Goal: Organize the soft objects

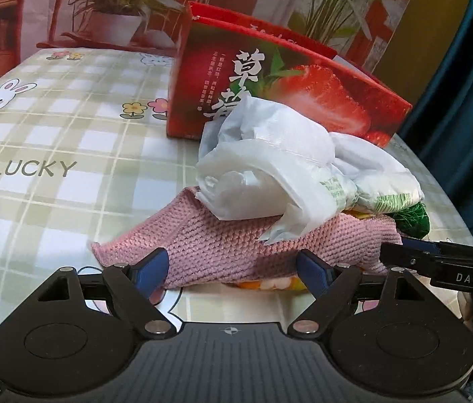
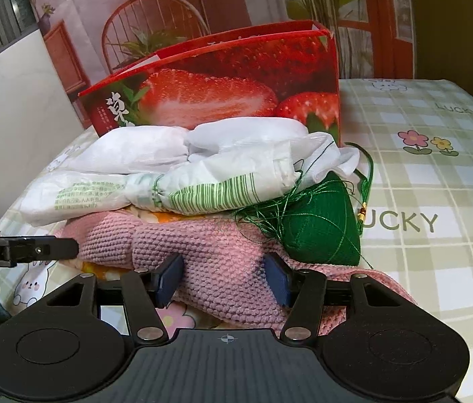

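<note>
While the pink knit cloth (image 1: 236, 248) lies at the bottom of the heap on the tabletop (image 1: 51, 141), I have my left tongs (image 1: 233, 267) spread wide around its near edge, blue pads on either side, not pinching. My right tongs (image 2: 224, 277) sit on the same cloth from the opposite side, with a fold of the knit bulging between the two pads; I cannot tell whether they actually squeeze it. On the cloth rest two white plastic bags, a plain one (image 1: 263, 161) uppermost and one with green print (image 2: 142, 191) beneath, plus one green pouch (image 2: 323, 228) trailing loose green thread. An orange patterned layer (image 1: 270, 284) peeks from under the knit. One red strawberry box (image 1: 286, 87) stands upright just behind the heap, blocking that side. The checked covering shows rabbits and flowers.
</note>
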Demonstrator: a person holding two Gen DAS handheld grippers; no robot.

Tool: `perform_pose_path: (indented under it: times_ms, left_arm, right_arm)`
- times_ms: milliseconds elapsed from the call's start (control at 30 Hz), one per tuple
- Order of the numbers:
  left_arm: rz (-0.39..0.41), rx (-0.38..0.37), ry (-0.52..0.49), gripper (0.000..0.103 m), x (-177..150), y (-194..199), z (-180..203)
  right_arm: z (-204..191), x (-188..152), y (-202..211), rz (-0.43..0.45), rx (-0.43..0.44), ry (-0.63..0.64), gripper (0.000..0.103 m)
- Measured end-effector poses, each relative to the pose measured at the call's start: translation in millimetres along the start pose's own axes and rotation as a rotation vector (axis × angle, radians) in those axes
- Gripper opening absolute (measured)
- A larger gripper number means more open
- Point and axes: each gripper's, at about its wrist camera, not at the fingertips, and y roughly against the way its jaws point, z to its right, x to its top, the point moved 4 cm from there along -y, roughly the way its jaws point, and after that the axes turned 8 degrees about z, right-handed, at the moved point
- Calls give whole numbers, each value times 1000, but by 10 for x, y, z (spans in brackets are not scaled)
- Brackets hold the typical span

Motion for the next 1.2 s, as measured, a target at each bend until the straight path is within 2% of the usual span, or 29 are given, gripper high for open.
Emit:
perform_pose_path:
  times_ms: [133,200,267,767,1000,1200]
  left_arm:
    - [-1,-10,10,88,-10,-2,-5]
    - [-1,-23,20,93,-5,-7,-12]
    - [-9,-48,18,103,-13,-34,15]
    - [-53,69,-225,103,-112,-132,253]
    - [-62,108,-302,103,-164,-150,317]
    - [-54,115,-302,103,-175,-128,328]
  right_arm:
    - [9,-7,2,3,3,-3,51]
    - [10,-8,2,3,3,-3,51]
    - [8,-11,2,3,4,-6,51]
    - [7,-16,5,6,13,-19,51]
    - [13,-19,7,10,15,-20,51]
    - [32,-24,13,14,21,-28,51]
